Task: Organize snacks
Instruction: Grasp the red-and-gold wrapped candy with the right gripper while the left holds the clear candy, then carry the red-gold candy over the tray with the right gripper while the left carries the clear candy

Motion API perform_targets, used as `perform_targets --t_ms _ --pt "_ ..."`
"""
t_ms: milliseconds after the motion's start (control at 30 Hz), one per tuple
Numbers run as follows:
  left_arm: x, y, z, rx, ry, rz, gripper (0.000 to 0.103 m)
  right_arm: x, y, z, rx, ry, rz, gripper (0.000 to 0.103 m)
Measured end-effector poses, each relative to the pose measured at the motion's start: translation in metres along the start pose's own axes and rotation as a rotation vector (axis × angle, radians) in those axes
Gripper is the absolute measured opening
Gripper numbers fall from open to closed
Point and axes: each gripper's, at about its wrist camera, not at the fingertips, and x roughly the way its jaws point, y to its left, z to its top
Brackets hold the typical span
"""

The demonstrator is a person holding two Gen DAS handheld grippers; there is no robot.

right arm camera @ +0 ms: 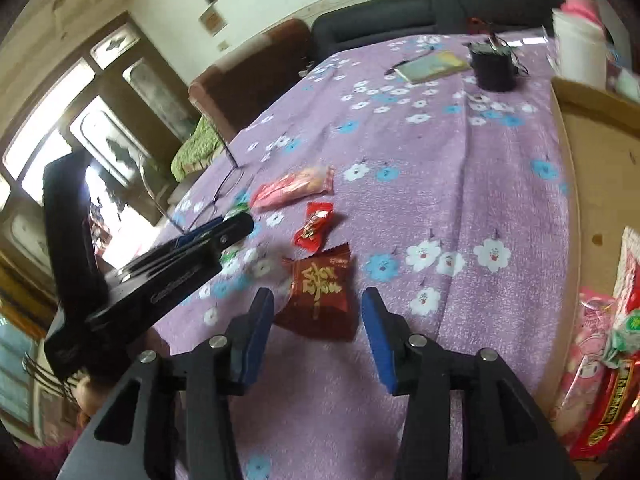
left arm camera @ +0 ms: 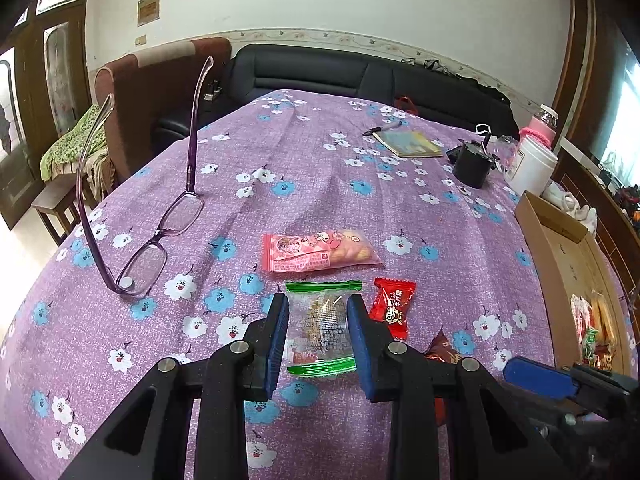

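Here, green-edged snack packet lies between left gripper's open jaws; right gripper open.

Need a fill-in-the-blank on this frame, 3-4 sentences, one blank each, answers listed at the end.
1. The left tongs straddle a clear snack packet with ____ sealed ends.
2. The dark red snack lies between the open fingers of the ____ tongs.
3. The eyeglasses rest on a ____ floral tablecloth.
4. Snacks already sorted lie in the ____ box at the table's right edge.

Missing words: green; right; purple; cardboard
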Motion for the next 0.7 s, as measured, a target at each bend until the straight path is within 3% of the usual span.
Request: perform_targets --t_ms 233,333,467,700 --pt "-0.002 0.000 0.000 -0.001 -0.005 -0.002 0.032 0.032 0.009 -0.006 -0.046 0.042 -0.059 0.045" --pt "-0.003 -0.001 0.000 0.004 -0.008 -0.003 0.032 0.032 0.018 -0.011 -0.085 0.026 -0.076 0.035" --pt "-0.005 -0.004 -0.001 0.019 -0.016 -0.005 0.032 0.021 0.019 -0.013 -0.094 -0.022 -0.103 0.033" --pt "-0.009 -0.016 -0.004 0.065 -0.043 -0.008 0.032 -0.021 0.004 -0.002 -0.028 -0.182 -0.125 0.033"
